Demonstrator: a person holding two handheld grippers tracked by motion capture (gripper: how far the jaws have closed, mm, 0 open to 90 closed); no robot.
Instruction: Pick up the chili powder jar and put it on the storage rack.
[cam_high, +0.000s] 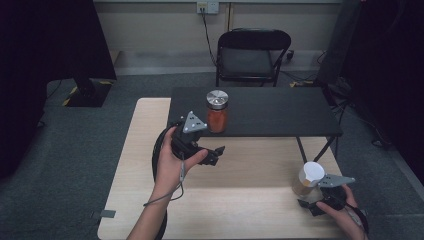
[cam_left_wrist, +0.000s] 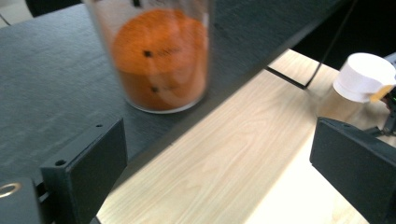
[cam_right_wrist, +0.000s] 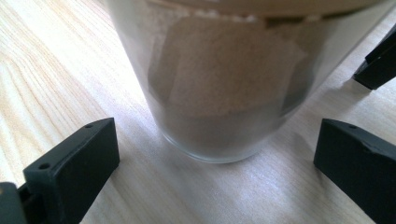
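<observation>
A glass jar of orange-red powder with a round silver metal lid (cam_high: 217, 112) stands upright near the front edge of a black rectangular shelf (cam_high: 280, 112), which is raised on thin black legs above a pale wooden table (cam_high: 240, 200). The left gripper (cam_high: 215, 155), held in the person's left hand (cam_high: 172, 162), hangs over the table just in front of the shelf edge, close to the jar but apart from it; its jaws stand wide with nothing between them. In the left gripper view the jar (cam_left_wrist: 161, 56) appears ahead of and between the two black jaws, untouched.

A second glass jar of brown powder with a white round lid (cam_high: 307, 179) stands on the table near its right edge. The right gripper (cam_high: 312, 202), held in the right hand (cam_high: 342, 210), sits just before it. In the right gripper view the jar's base (cam_right_wrist: 219, 93) lies between the spread jaws, with bare wood visible on either side; the pads do not press on the glass.
</observation>
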